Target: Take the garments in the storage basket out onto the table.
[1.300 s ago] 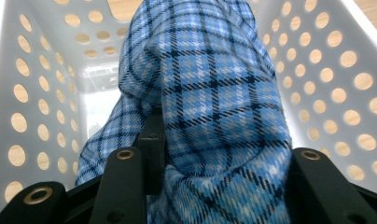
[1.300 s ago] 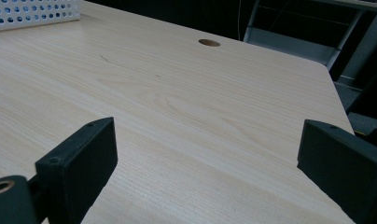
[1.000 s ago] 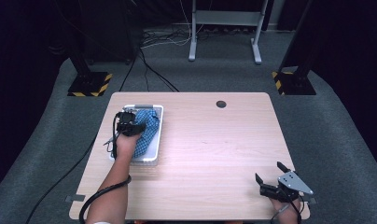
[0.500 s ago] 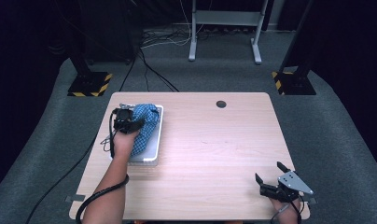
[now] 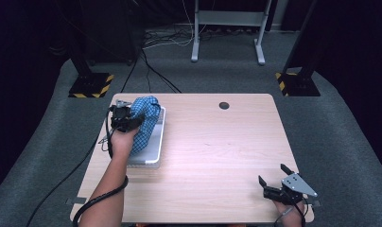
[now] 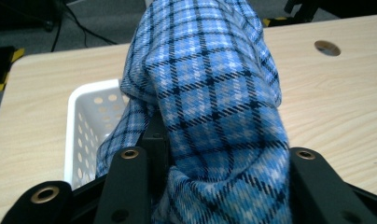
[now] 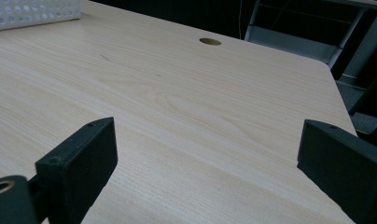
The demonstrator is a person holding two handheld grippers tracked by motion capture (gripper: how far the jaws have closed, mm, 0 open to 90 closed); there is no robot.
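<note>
Left forearm enters from bottom left of high view, bare, stretched forward and slightly right, black cable looped around it. Left hand grips black two-jaw left gripper [image 5: 125, 118], raised above table level, jaws pointing away from person. Jaws clamped on bunched blue checked cloth [image 6: 210, 107].

Right hand at bottom right edge, mostly cut off by frame. Black right gripper [image 5: 274, 176] with grey three-cornered plate low at near table edge, jaws spread wide, nothing between them, aimed toward table's far left.
</note>
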